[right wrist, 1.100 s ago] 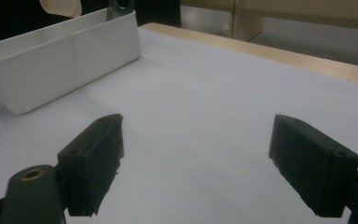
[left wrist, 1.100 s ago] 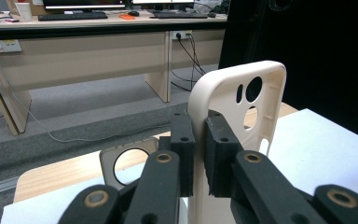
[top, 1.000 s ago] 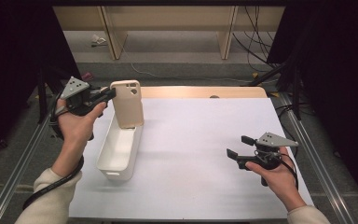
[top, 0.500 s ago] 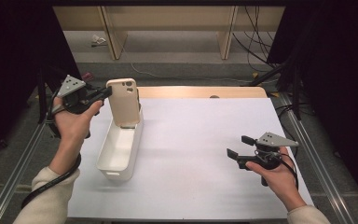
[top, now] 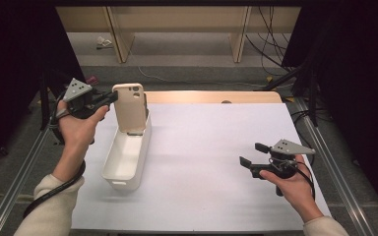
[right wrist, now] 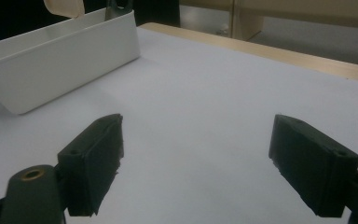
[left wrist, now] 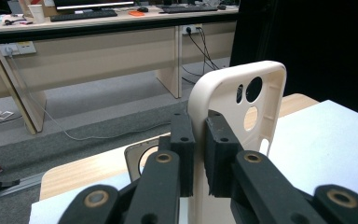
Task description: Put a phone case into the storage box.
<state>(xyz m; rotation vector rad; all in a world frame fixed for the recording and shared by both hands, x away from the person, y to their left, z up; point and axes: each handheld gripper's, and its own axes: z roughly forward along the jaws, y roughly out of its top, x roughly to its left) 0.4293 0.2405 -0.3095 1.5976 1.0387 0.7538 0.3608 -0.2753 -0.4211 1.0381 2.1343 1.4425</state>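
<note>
While upright over tray [top: 128, 162] — phone case [top: 129, 105]; clamped in left gripper [top: 109, 98]

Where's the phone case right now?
High view, left side: the phone case stands upright over the far end of the white bin, its edge clamped in the left hand-held gripper.

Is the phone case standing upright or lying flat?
Upright. The phone case stands on end over the white bin, its edge pinched by the left gripper.
</note>
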